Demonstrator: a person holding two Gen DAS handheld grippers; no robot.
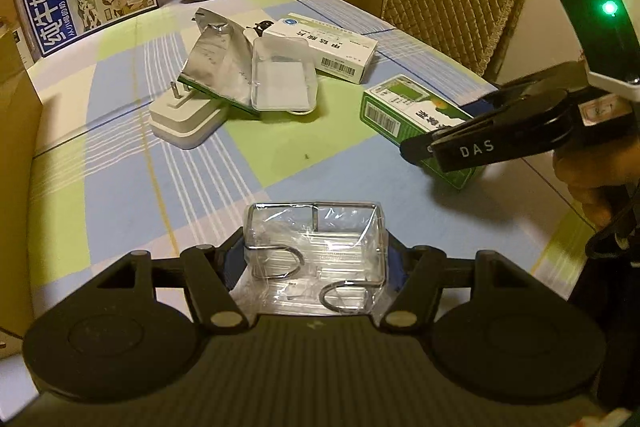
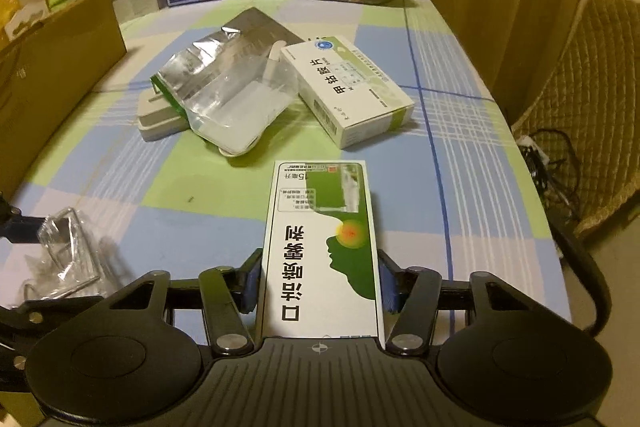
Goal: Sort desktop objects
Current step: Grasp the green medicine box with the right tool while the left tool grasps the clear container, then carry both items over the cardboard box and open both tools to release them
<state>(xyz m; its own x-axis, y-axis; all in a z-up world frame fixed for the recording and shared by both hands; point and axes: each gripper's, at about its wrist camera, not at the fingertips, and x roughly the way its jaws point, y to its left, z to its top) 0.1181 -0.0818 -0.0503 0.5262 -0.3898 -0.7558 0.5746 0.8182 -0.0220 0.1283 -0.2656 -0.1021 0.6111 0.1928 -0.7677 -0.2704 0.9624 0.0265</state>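
Partly hidden green box (image 2: 320, 259) in right claw (image 2: 320, 283), bagged wire rack (image 1: 316, 251) in left claw (image 1: 316, 267)

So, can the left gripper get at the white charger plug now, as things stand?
Probably not yet. The left gripper is shut on the wrapped wire rack, so it has no free grip. The path over the tablecloth looks free, but the foil pouch lies over part of the white charger plug.
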